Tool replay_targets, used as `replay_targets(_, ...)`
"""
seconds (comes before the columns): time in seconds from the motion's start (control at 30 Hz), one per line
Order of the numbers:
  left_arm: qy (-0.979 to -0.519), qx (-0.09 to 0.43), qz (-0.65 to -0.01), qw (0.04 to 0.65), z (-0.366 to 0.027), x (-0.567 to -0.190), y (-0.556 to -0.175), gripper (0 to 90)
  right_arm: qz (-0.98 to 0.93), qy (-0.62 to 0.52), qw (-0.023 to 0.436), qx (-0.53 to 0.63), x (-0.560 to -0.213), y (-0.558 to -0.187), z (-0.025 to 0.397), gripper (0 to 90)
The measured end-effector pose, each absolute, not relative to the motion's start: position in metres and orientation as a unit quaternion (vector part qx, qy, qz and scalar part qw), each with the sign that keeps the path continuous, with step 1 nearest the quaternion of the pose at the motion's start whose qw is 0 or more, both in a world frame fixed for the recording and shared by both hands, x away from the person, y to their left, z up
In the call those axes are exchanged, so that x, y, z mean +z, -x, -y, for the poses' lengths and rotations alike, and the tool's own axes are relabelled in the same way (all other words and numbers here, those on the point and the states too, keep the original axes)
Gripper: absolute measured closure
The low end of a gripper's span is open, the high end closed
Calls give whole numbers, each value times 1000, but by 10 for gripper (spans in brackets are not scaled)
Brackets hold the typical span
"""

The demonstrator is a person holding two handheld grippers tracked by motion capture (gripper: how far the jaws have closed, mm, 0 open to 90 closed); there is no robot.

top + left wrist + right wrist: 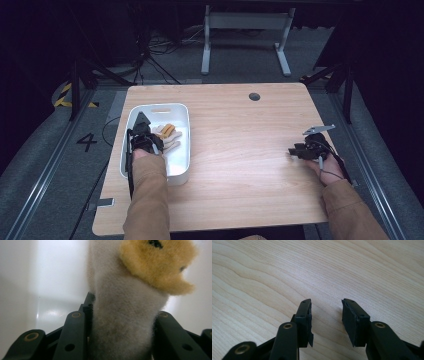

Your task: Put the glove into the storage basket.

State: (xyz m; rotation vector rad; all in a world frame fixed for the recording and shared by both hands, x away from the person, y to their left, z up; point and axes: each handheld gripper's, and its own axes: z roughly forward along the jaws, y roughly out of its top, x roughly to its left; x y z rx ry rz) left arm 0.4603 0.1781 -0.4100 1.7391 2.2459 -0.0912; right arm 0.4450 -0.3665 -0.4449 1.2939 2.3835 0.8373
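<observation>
Worktop: a pale wood-grain rectangular worktop (235,150) spreads in front of you, with a small dark round plug near its far edge.
Bin: a white, glossy, rounded-corner plastic bin (182,145) sits on the left part of the worktop, long side running away from you.
Toy: a soft plush toy in cream-white and orange-tan fabric (167,136) lies inside the bin, toward its far half. In the left gripper view, its fuzzy cream body (125,322) stands between the fingers, with the tan part above.
Left gripper: your black left gripper (142,132) is down inside the bin. Its fingers (76,332) are clenched on the toy's cream body, the plush pressed in on both sides.
Right gripper: your black right gripper (300,149) rests low near the right edge of the worktop, well apart from the bin. Its fingers (304,315) are released, with bare wood showing in the gap.
Step in hand: this looks like the grasp itself, the toy gripped but apparently not yet lifted clear.
Next move: you would likely raise the toy straight up past the bin wall, keeping the squeeze firm because plush gives and can slip.
</observation>
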Motion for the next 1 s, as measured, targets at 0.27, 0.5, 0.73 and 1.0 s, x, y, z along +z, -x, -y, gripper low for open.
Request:
replay_targets(0.27, -623, -56, -770, 122, -171, -411, -465, 333, -830, -451, 153, 290, -445, -445, 366, 594)
replay_targets(0.5, -642, -64, -759, 89, -160, -414, -466, 228, -828, -453, 149, 294, -445, -445, 367, 594)
replay_targets(0.73, -647, -20, -760, 64, -159, -408, -466, 117, -828, -452, 148, 295, -445, -445, 367, 594)
replay_targets(1.0, -654, 13, -749, 104, -159, -386, -464, 110, -829, -452, 148, 295, -445, -445, 367, 593)
